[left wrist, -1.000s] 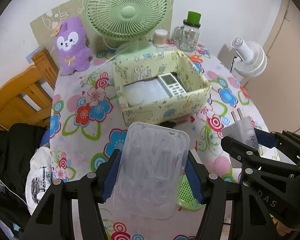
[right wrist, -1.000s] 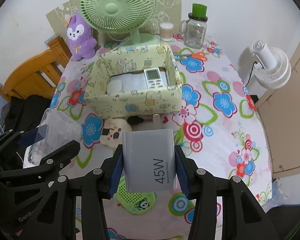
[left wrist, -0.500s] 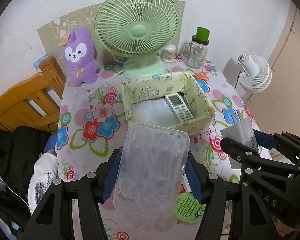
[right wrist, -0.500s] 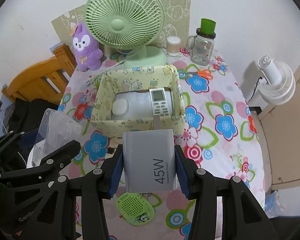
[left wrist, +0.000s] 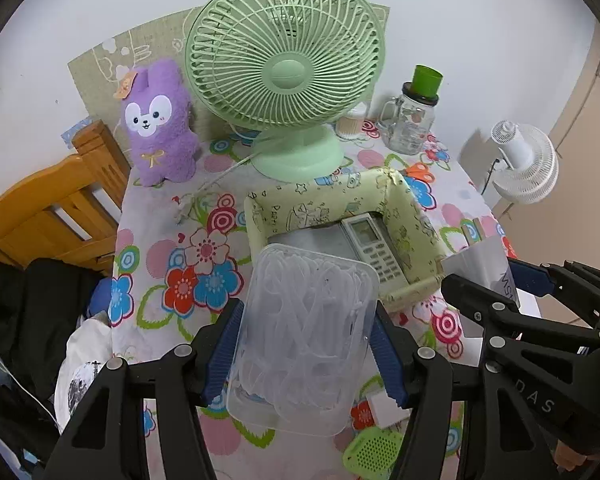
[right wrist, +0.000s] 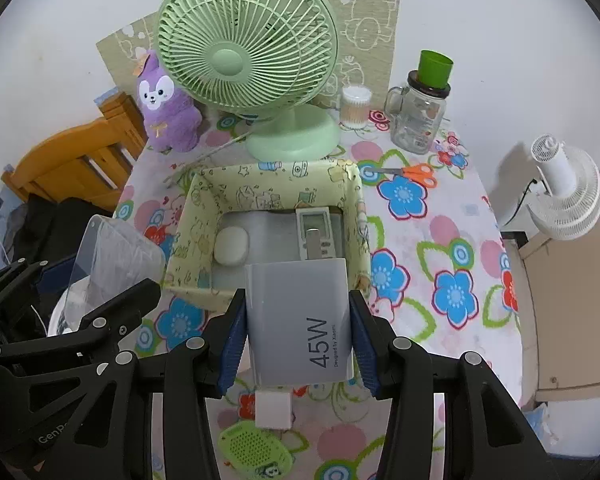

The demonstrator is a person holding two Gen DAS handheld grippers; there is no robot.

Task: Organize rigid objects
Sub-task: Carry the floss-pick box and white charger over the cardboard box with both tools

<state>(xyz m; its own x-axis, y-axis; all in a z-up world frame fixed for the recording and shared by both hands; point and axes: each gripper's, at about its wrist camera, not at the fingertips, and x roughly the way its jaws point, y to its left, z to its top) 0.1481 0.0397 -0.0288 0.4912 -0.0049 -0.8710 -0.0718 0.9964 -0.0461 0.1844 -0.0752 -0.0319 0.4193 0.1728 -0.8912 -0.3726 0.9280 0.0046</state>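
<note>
Floral tablecloth [right wrist: 440, 240] lies under both loads, held above the box [right wrist: 356, 216]: left gripper [left wrist: 306, 344] clamps a light, slick, flexing case [left wrist: 304, 336] by its long sides, right gripper [right wrist: 298, 332] clamps a dense, rigid charger [right wrist: 300, 320] (prongs forward) across its flat flanks.

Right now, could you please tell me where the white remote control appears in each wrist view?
Left wrist: the remote control lies right of centre, along the right wall of the yellow patterned box.
Right wrist: the remote control is at centre, partly behind the charger's prongs.
Shared landmark: the green desk fan behind the box.
</note>
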